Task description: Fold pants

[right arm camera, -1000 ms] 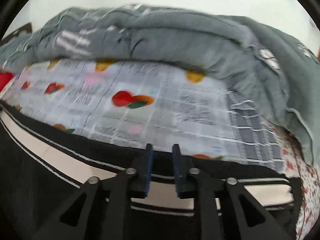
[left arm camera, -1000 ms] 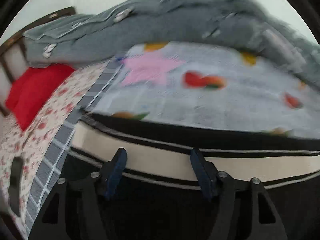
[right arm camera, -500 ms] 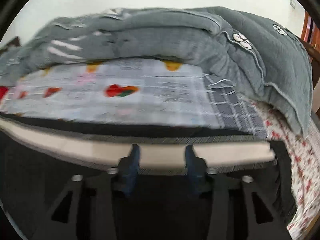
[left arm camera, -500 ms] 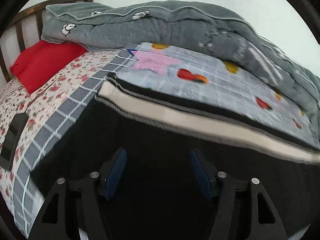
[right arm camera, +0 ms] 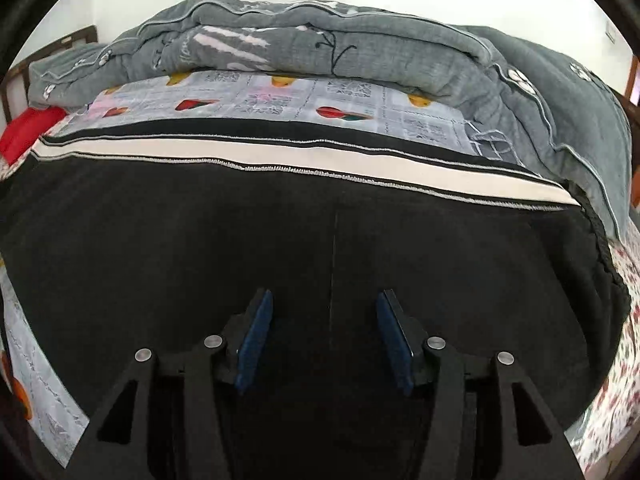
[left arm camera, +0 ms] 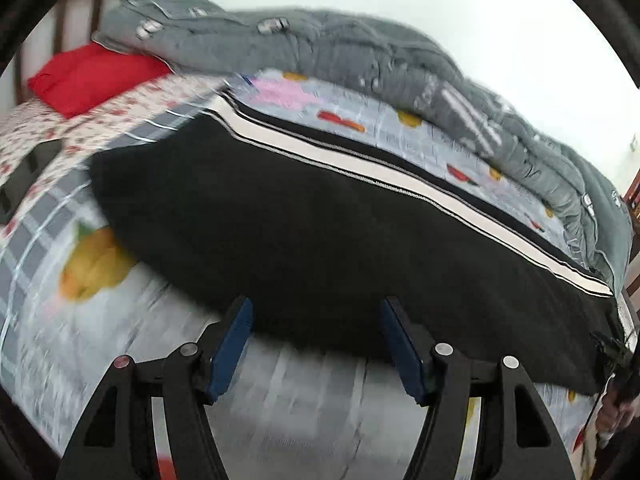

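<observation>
Black pants (left arm camera: pixel 320 232) with a cream side stripe (left arm camera: pixel 400 178) lie flat across the bed, folded lengthwise; they also fill the right wrist view (right arm camera: pixel 280 240), stripe (right arm camera: pixel 280 156) along the far edge. My left gripper (left arm camera: pixel 316 344) is open and empty, over the near edge of the pants. My right gripper (right arm camera: pixel 324 340) is open and empty, low over the black fabric.
A grey quilt (right arm camera: pixel 360 52) is heaped along the far side of the bed. A red pillow (left arm camera: pixel 92 76) lies at the headboard, far left. The fruit-print sheet (left arm camera: pixel 100 264) shows in front of the pants. A dark flat object (left arm camera: pixel 28 172) lies at the left.
Both grippers have pulled back from the striped edge toward the near side. The right gripper, shut one second ago, has opened. The pants lie flat where they were let go.
</observation>
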